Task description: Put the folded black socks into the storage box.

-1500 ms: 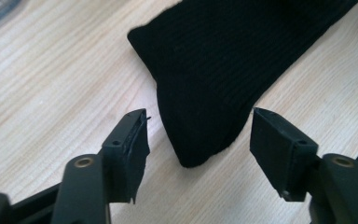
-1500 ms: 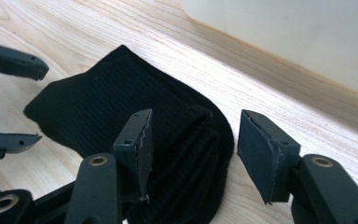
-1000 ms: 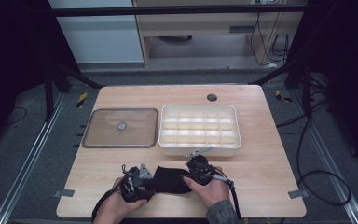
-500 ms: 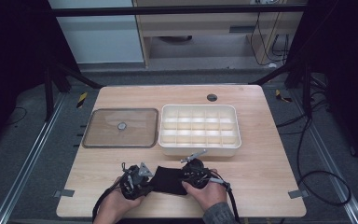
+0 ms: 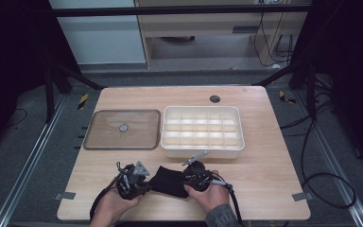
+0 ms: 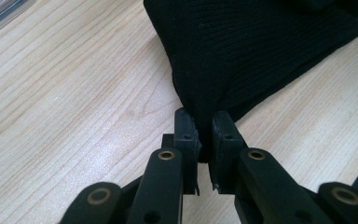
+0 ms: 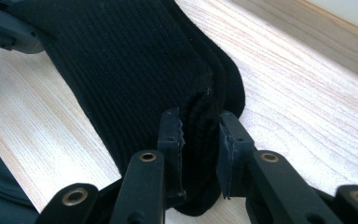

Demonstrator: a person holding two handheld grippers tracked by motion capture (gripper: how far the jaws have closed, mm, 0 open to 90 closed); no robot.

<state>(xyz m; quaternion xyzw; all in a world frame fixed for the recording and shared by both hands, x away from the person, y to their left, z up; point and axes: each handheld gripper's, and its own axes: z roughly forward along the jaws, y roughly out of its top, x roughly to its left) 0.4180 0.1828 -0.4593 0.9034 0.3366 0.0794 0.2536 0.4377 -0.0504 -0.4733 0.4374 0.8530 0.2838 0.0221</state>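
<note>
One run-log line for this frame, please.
left gripper: shut on sock | right gripper: shut on sock | sock: on table, near edge | tray: empty | lid: beside tray

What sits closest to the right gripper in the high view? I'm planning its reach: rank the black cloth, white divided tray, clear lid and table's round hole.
1. black cloth, clamped in the right gripper
2. white divided tray, just beyond
3. clear lid, far left
4. round hole, behind the tray
</note>
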